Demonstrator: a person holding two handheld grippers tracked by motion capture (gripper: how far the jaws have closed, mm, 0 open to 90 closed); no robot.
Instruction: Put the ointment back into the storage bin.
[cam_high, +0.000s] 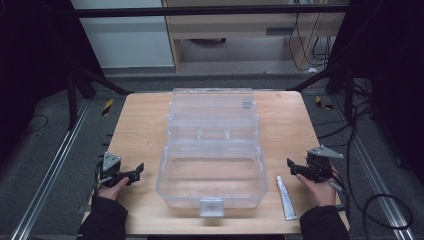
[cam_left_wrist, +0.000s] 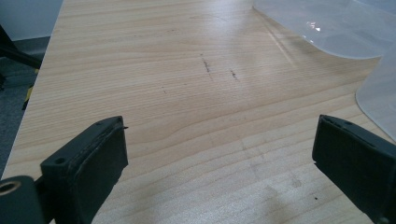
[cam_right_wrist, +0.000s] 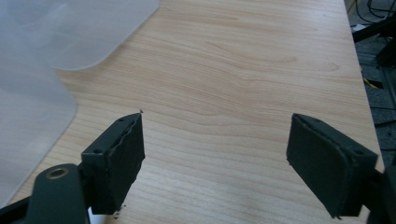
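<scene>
A clear plastic box stands open in the middle of the wooden table, its lid folded back away from me. A small white tube lies to the right of the box near the front edge. My left gripper rests low at the box's left, held in a hand, its jaws wide apart over bare wood. My right gripper sits at the box's right, just behind the tube, also open with nothing between its pads.
In the left gripper view the box's clear wall curves in at the right. The right gripper view has the box at the left. Black frame struts and cables flank the table, and its right edge drops to the floor.
</scene>
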